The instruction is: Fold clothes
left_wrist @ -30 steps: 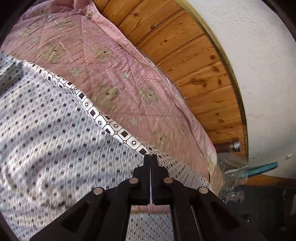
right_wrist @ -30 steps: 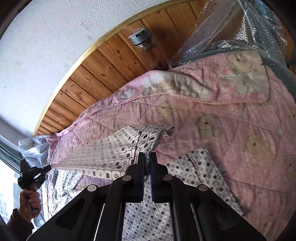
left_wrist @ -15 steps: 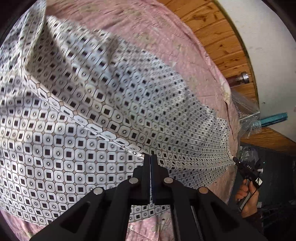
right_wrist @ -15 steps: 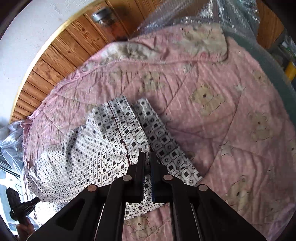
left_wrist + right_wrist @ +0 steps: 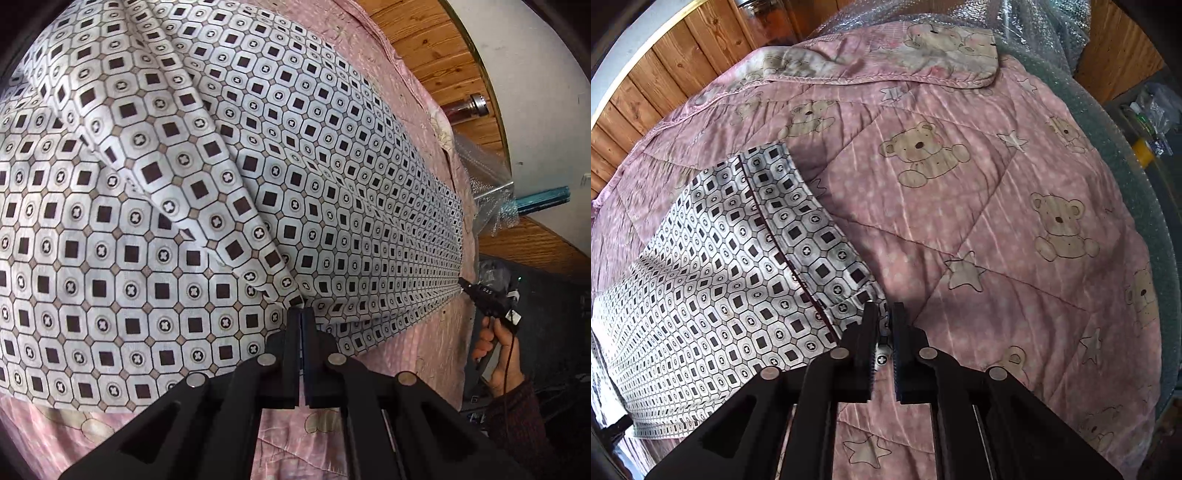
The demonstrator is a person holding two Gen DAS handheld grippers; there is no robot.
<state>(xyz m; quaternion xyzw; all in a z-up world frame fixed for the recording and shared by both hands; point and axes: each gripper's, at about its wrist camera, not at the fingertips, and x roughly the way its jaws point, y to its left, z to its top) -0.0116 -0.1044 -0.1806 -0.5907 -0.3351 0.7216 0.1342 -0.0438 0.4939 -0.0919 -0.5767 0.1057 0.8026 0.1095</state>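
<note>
A white cloth with black squares and octagons [image 5: 229,192] lies stretched over the pink teddy-bear quilt [image 5: 997,229], with a raised fold running across it. My left gripper [image 5: 301,314] is shut on the cloth's near edge where that fold ends. In the right wrist view the cloth [image 5: 720,280] spreads to the left, and my right gripper [image 5: 884,314] is shut on its corner, with fabric showing between the fingers. From the left wrist view, the right gripper [image 5: 487,301] pinches the far corner, held by a hand [image 5: 495,354].
The quilt [image 5: 436,122] is bordered by a wooden plank wall [image 5: 436,40] and white plaster above. Bubble wrap [image 5: 1052,26] lies past the quilt's far edge. A metal-capped jar [image 5: 476,105] and a blue bar [image 5: 543,197] sit by the wall. Cluttered shelves [image 5: 1148,118] stand right.
Both grippers came down from holding the cloth up in the air. The cloth now rests stretched and folded on the quilt, still pinched at both ends.
</note>
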